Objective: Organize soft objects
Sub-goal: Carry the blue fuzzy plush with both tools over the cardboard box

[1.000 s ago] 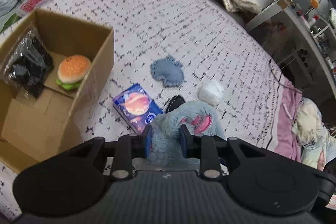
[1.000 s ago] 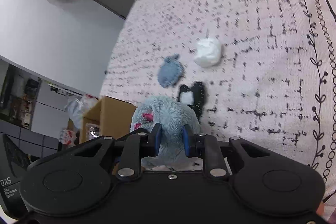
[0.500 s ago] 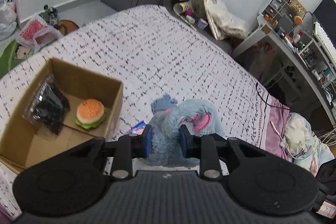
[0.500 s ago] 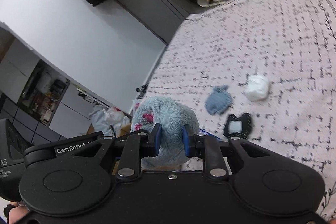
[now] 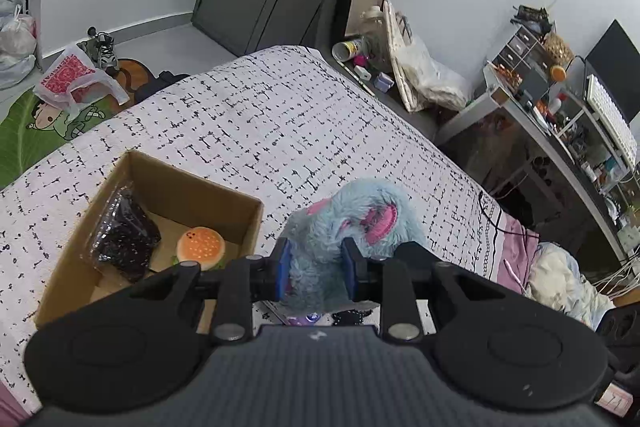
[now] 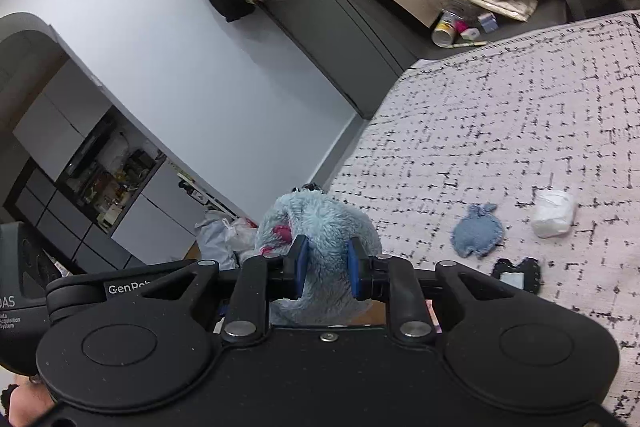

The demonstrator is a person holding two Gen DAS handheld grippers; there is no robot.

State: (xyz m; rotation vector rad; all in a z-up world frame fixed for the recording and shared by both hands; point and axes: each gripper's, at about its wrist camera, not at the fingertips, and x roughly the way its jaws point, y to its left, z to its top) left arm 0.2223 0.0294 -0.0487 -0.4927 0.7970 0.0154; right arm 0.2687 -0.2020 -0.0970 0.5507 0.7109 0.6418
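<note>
Both tongs grip one toy: our left tongs (image 5: 316,273) are clamped on the fluffy blue plush (image 5: 352,223), blue pads pressed into its fur, and our right tongs (image 6: 327,273) pinch another part of the same plush (image 6: 320,227). We hold it in the air above the bed (image 5: 260,123), its pink patches showing. Just to its left in the left view sits the cardboard box (image 5: 236,203), open on the bed, with a burger toy (image 5: 201,247) and a dark plastic-wrapped bundle (image 5: 124,237) inside. In the right view, farther out on the patterned cover, lie a small blue cloth piece (image 6: 478,233), a white soft lump (image 6: 554,213) and a black pouch (image 6: 518,273), each apart from the others.
</note>
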